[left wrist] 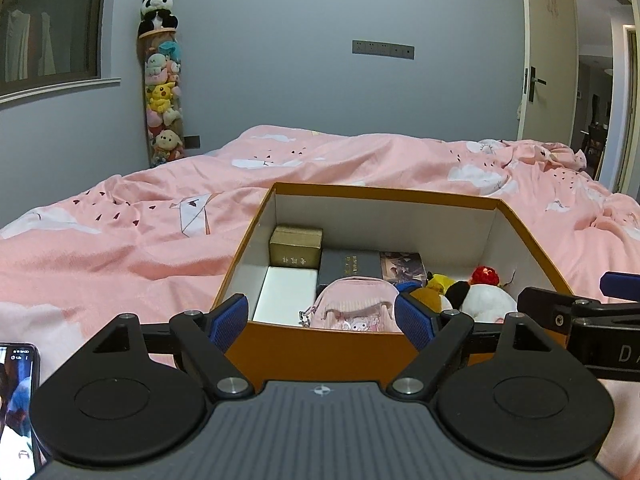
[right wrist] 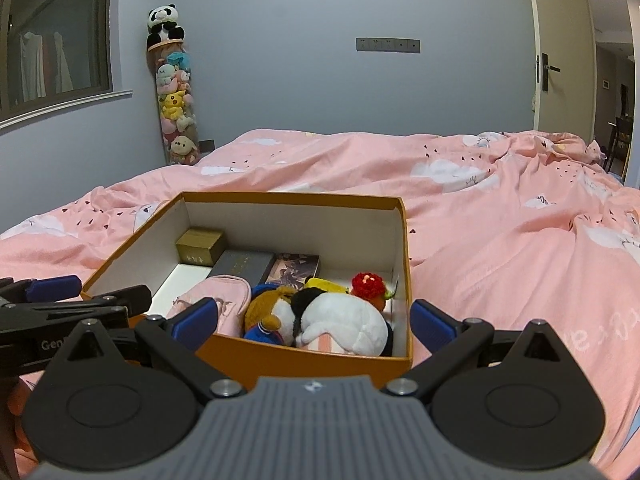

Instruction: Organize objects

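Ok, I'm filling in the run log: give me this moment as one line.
left gripper: open, empty | right gripper: open, empty | orange box: on bed, packed | pink pouch, plush toys: inside box

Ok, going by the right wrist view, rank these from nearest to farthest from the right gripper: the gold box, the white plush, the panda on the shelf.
From the right gripper:
1. White plush, at the near end of the orange box, just ahead of the open jaws.
2. Gold box, in the far left corner of that box.
3. Panda, atop the toy column by the far wall.
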The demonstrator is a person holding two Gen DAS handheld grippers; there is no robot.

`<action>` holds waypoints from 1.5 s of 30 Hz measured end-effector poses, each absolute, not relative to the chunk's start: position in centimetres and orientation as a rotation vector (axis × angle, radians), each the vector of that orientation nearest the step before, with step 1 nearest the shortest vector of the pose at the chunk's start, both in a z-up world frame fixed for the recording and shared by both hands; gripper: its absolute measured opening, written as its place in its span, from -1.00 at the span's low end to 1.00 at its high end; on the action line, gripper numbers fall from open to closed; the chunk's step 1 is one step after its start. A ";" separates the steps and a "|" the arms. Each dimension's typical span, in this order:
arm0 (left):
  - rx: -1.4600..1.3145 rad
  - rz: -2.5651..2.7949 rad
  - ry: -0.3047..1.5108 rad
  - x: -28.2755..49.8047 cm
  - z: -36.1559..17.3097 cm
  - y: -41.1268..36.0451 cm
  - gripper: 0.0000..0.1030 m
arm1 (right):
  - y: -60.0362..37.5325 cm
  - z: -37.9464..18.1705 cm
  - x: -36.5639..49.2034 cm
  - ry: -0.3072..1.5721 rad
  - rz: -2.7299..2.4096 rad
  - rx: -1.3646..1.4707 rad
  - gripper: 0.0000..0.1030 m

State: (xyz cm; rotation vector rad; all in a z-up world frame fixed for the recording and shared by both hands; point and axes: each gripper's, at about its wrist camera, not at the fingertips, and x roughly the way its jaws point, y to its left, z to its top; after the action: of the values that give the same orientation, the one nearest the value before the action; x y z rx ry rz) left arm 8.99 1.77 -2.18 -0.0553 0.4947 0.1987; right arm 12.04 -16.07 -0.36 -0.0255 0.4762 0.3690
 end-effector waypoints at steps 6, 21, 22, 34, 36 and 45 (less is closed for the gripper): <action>-0.061 0.190 0.510 8.9 -2.4 1.6 0.88 | -16.0 -0.2 11.9 0.468 0.372 -0.030 0.97; -0.072 0.205 0.561 9.1 -2.8 1.9 0.88 | -15.5 -0.7 11.8 0.486 0.393 -0.048 0.97; -0.073 0.206 0.563 9.1 -2.8 2.0 0.88 | -15.5 -0.7 11.8 0.487 0.393 -0.047 0.97; -0.077 0.209 0.578 9.2 -2.9 2.0 0.88 | -15.5 -0.9 11.8 0.497 0.392 -0.045 0.97; -0.076 0.210 0.579 9.1 -2.8 2.0 0.88 | -15.5 -1.0 11.8 0.500 0.392 -0.046 0.98; -0.076 0.214 0.588 9.1 -2.9 2.0 0.88 | -15.4 -1.0 11.8 0.500 0.390 -0.045 0.98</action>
State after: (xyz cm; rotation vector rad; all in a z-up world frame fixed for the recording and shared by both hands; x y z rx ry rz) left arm 9.14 1.96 -2.86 -0.0759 0.5876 0.2138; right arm 11.76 -15.42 -0.96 -0.0448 0.5005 0.3905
